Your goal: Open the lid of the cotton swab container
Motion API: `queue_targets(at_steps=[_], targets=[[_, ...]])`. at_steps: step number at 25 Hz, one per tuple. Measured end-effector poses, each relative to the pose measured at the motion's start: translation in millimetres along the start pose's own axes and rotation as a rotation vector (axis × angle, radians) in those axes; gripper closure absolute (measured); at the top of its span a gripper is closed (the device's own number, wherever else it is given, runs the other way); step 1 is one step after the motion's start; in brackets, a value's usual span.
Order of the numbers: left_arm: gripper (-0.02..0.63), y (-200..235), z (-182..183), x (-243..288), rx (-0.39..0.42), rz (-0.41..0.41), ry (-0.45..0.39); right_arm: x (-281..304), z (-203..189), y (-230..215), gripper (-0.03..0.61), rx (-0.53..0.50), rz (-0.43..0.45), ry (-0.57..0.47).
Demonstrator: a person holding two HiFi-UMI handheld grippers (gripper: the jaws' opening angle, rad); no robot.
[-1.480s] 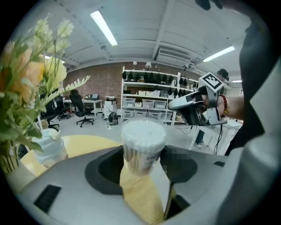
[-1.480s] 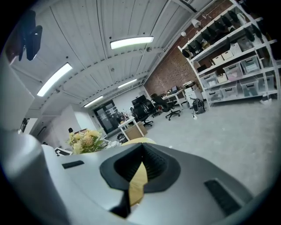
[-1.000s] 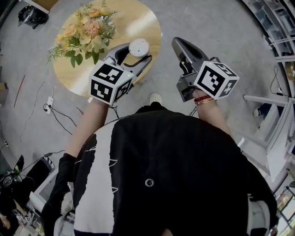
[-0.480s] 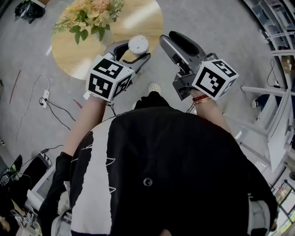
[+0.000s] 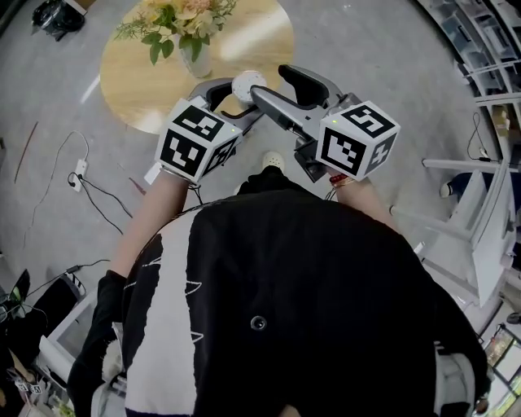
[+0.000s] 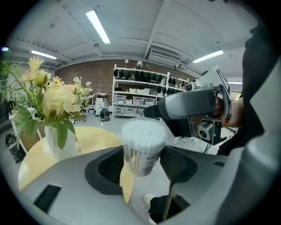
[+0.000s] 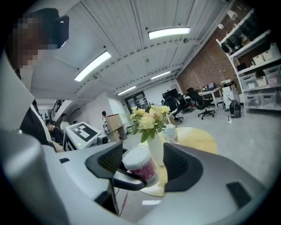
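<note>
One grip made, lid not opened.
My left gripper [image 5: 238, 91] clamped the cotton swab container [image 6: 143, 145]; my right gripper [image 7: 145, 165], jaws just opened wide, straddled its lid [image 7: 137, 157] without pressing.

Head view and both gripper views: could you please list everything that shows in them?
container: one, clear with white top, held in the left tongs
table: one, round, light wood, ahead
flowers: one bunch, yellow and peach, in the vase
vase: one, whitish, on the table
shelves: one rack, white, far wall
ceiling lights: several, white strips, overhead
top: one, black and white, on the person
shoe: one, white, floor below the tongs
left tongs: one, grey, shut on the container
right tongs: one, grey, jaws just been opening, container in line between them, not gripped
</note>
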State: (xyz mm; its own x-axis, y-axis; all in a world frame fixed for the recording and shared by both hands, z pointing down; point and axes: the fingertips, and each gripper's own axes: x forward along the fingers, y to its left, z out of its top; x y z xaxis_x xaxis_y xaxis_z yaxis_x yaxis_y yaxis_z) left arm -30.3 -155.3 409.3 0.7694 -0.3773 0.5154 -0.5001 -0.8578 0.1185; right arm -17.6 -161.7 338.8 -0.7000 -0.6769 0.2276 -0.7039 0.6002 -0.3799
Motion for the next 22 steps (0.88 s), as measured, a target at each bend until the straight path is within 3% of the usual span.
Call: queue_targets(at_steps=[11,22], targets=[[0.345,4.7,-10.7,-14.6,-0.002,-0.026,0.037,31.3,-15.0,27.4,0.264,-0.175,0.036,0.123],[0.345,8.6,-12.8,-16.5,-0.015,-0.042,0.067,46.1,-24.8,31.2,0.282,-0.241,0.050,0.177]])
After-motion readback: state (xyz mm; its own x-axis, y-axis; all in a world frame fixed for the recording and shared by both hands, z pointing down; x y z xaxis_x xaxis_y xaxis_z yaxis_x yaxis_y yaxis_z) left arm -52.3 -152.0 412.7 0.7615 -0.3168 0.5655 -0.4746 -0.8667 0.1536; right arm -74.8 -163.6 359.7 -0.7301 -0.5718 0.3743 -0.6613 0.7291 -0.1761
